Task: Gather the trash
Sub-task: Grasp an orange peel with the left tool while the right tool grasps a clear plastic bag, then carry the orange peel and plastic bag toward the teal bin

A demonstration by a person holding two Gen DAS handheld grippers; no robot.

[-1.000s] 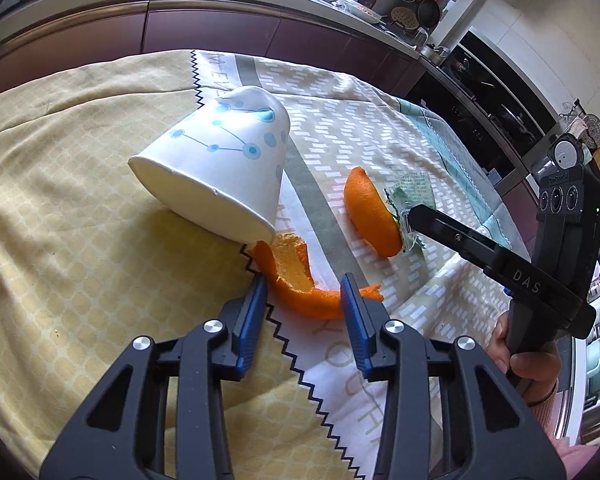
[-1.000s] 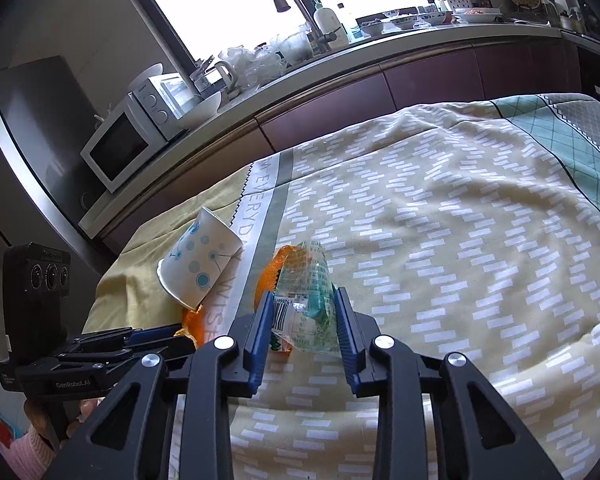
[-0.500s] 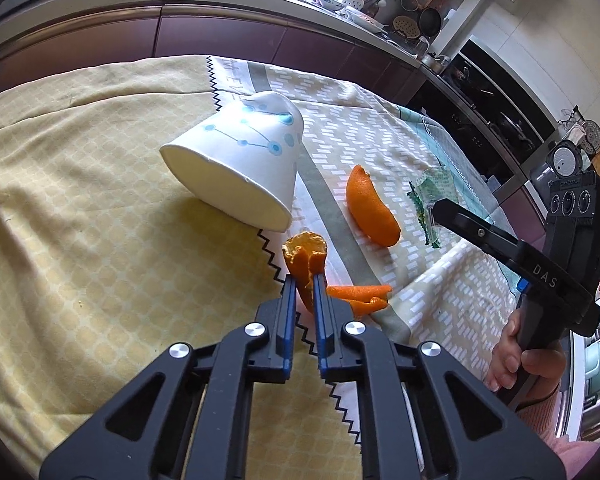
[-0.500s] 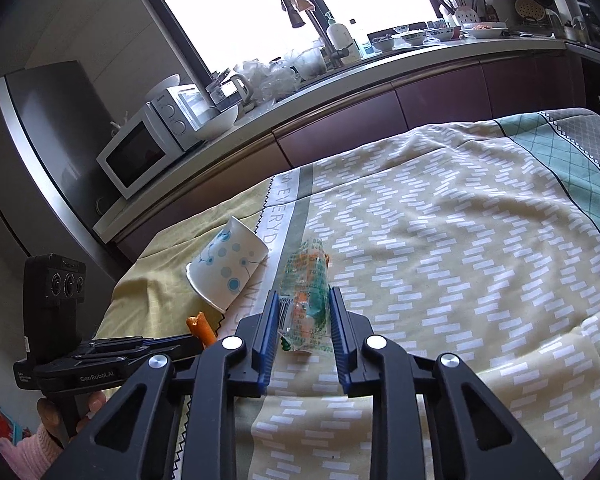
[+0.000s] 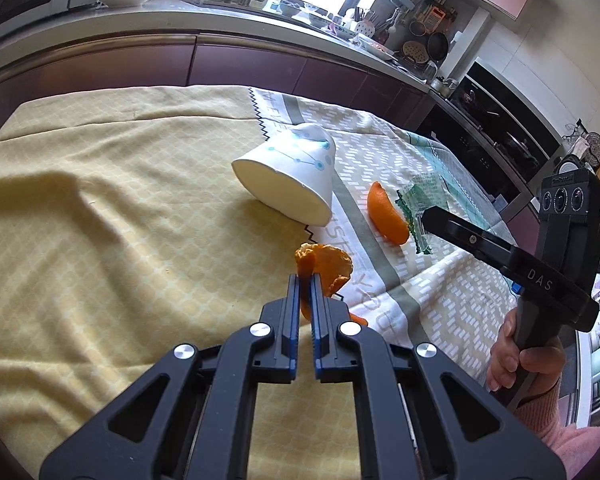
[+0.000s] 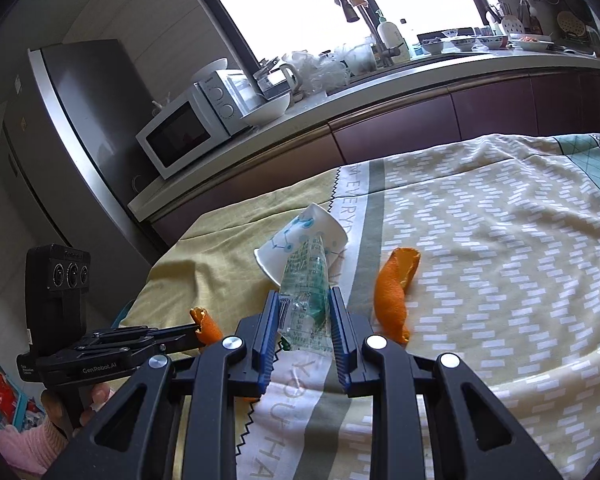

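A soft, wrinkled tablecloth point(image 5: 100, 208), yellow lattice and pale dashes, covers the table. A paper cup point(image 5: 288, 178) lies tipped mid-cloth, nothing visible inside; a second curved peel point(image 5: 386, 214) lies beside it. The right gripper point(image 6: 304, 300) pinches a crinkly clear wrapper point(image 6: 306, 292), now raised. The left gripper point(image 5: 305, 280), wide apart a second ago, now clamps a curled orange peel point(image 5: 324, 264), lifted off the cloth.
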